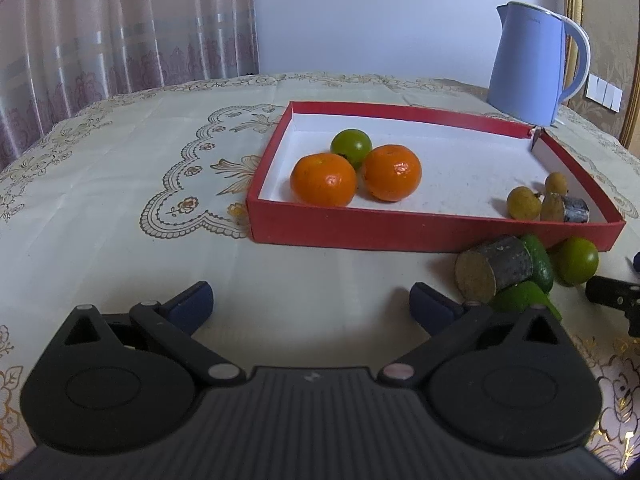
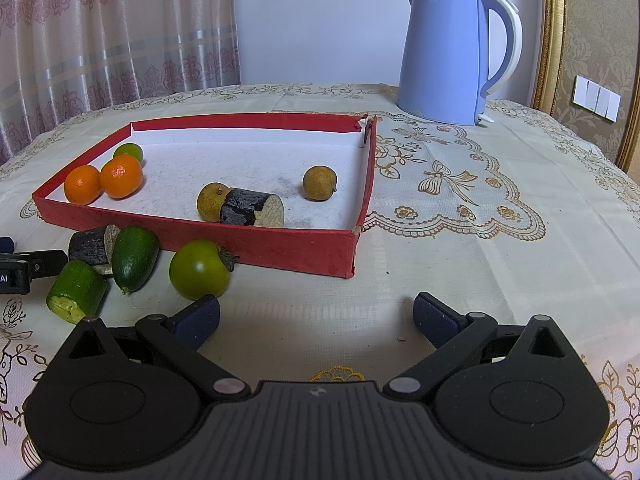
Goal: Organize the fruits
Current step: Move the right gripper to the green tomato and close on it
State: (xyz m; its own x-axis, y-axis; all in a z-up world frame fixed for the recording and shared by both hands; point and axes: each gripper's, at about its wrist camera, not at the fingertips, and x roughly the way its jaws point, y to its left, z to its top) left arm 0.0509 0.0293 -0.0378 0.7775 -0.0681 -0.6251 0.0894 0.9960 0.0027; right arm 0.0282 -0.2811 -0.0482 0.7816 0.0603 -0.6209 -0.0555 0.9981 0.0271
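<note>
On the tablecloth (image 2: pixel 460 248), the green tomato (image 2: pixel 199 267) lies just beyond the empty, spread right gripper (image 2: pixel 316 316).

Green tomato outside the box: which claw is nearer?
Right. The green tomato sits just beyond the right claw's left fingertip; the left claw is further off, tomato far right.

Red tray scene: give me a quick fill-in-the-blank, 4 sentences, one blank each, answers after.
1. The red tray holds ___ oranges.
2. The round green fruit by the tray's front wall lies ___ the tray.
3. The kettle behind the tray is ___ in colour.
4. Both the left gripper and the right gripper have jaws that are ___, holding nothing.

Missing words: two; outside; blue; open
</note>
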